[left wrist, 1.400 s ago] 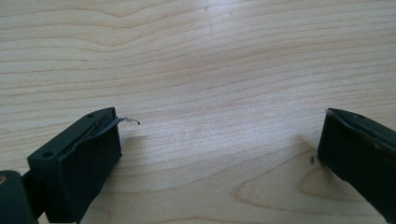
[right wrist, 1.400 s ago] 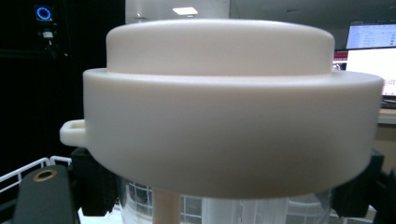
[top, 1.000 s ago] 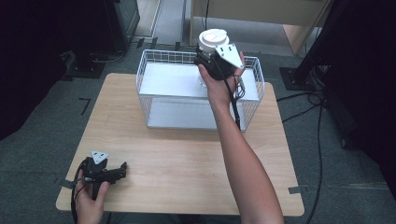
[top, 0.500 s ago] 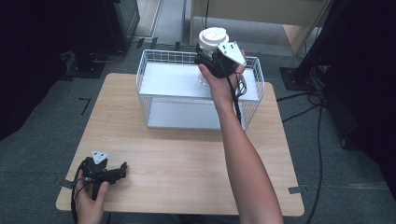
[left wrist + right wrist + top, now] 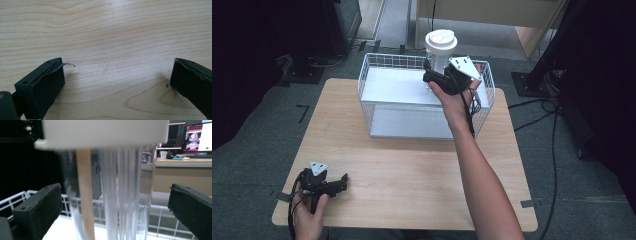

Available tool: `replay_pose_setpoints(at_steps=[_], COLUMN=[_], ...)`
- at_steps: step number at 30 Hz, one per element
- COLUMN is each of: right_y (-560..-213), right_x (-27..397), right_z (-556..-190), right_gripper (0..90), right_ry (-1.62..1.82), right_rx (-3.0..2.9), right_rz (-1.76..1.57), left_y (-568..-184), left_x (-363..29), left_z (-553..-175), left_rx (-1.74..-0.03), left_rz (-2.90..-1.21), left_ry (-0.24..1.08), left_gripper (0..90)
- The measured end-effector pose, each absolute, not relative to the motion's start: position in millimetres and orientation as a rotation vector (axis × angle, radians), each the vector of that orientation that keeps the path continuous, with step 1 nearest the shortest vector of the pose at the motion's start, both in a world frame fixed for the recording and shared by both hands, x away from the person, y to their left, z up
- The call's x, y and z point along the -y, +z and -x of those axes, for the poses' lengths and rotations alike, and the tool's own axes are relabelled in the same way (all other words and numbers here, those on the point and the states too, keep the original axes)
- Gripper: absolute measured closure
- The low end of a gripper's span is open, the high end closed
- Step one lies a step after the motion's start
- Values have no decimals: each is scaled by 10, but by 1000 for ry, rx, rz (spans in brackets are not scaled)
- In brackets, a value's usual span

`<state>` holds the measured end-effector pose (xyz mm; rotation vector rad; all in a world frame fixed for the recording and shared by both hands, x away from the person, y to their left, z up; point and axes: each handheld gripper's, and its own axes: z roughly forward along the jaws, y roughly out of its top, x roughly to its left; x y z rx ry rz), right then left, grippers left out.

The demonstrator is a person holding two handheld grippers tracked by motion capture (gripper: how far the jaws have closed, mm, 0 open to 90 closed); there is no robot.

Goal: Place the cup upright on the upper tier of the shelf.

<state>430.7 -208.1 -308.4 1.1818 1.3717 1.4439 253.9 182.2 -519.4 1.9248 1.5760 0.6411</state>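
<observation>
Right gripper (image 5: 432, 75) jaws wide open either side of clear ribbed container (image 5: 112, 195) with white lid (image 5: 441, 40), standing at wire basket (image 5: 377, 107) back rim (likely light, slick, crushable: grip mid-body, gently); left gripper (image 5: 343, 179) open, empty, on table (image 5: 412, 170).

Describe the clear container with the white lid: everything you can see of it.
The container is a tall, upright, see-through jar that looks like ribbed clear plastic, capped by a round white lid wider than its body. It stands at the far side of the white wire basket, rising well above the rim; its base is hidden. The right gripper is at it, and in the right gripper view the jar sits between widely parted jaws that do not touch it.
</observation>
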Motion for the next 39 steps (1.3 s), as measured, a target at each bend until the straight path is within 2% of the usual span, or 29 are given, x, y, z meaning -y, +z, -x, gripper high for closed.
replay_pose_setpoints(at_steps=[39], right_y=[-3622], right_x=[2273], right_z=[-3311], right_gripper=[0], right_ry=[1449], right_rx=[-1479], right_rz=[-1002], left_y=[-5193], left_x=[-1823], left_z=[-2539], left_rx=[-1575], left_rz=[-1927], left_ry=[642], left_gripper=[0])
